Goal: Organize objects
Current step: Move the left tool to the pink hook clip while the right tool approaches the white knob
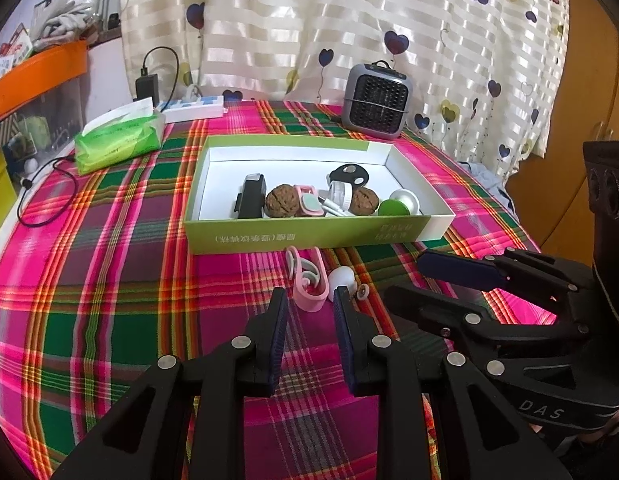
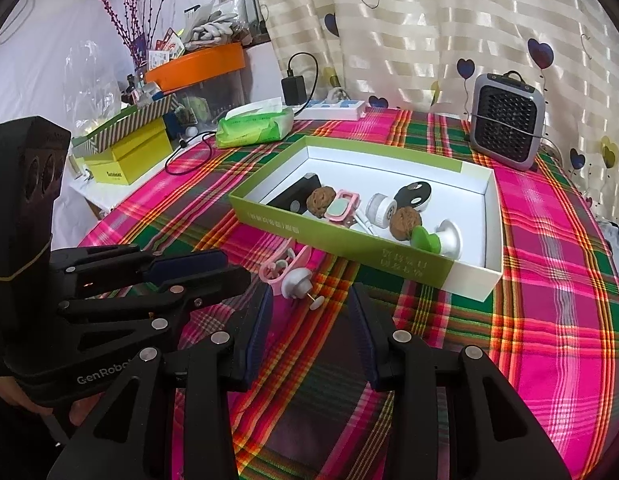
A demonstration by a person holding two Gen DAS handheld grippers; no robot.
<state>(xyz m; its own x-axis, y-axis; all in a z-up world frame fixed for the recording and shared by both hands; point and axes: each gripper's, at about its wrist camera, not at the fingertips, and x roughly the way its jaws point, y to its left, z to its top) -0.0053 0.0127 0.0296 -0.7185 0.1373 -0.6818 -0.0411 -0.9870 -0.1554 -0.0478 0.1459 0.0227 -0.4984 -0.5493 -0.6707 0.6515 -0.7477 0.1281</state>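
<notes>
Before box [image 1: 309,236], seemingly empty grippers [image 1: 309,300].

A pink, green and red plaid tablecloth [image 1: 109,280] covers the table, and everything else sits around it. At its far edge stands a small grey fan heater [image 1: 376,100] against a cream striped curtain with heart balloons [image 1: 349,20]; along that same edge lie a white power strip [image 1: 193,107] with a black charger [image 1: 146,85] plugged in, and nearer, a green pack of tissues [image 1: 119,140]. Beyond the cloth's left side are a yellow box [image 2: 125,160], an orange tray [image 2: 197,66] heaped with odds and ends, and purple dried branches [image 2: 129,20].
</notes>
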